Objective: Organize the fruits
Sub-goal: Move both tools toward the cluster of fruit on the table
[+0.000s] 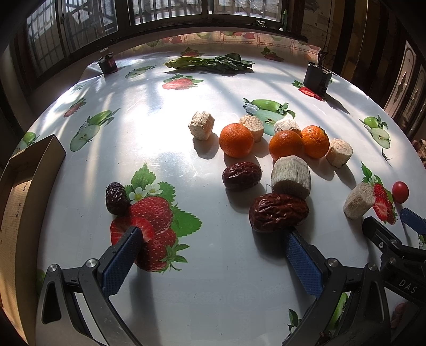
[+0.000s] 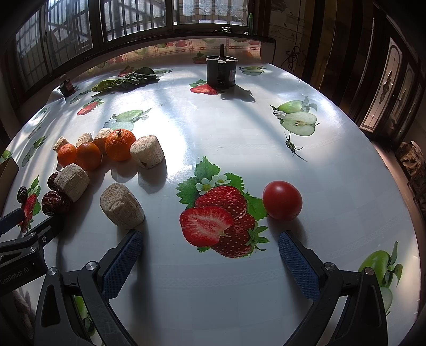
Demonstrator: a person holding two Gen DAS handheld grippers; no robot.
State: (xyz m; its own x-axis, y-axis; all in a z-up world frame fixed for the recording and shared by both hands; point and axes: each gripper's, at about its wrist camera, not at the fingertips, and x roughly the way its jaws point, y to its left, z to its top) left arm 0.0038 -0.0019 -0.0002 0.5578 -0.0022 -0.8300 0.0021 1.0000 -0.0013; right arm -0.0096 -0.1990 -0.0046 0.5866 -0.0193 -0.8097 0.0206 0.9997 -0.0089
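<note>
the left gripper (image 1: 213,242) hovers with jaws wide apart, empty, a wrinkled red date (image 1: 278,212) touching its right fingertip at 1 o'clock; the right gripper (image 2: 210,241) likewise gapes empty, a cherry tomato (image 2: 282,200) at 1 o'clock just beyond its finger; farther, at 12 o'clock from the left gripper, three oranges (image 1: 236,139) sit among pale cut stalk chunks (image 1: 291,176); a cardboard box (image 1: 24,191) lies at 9 o'clock; leafy greens (image 1: 210,64) lie farthest on the table (image 1: 149,127).

A home dining room, by the look of it: a round table under a glossy white oilcloth printed with strawberries and apples (image 2: 213,127) stands beside dark-framed barred windows (image 2: 127,21), with ornate stained-glass door panels (image 2: 386,87) at the right.
</note>
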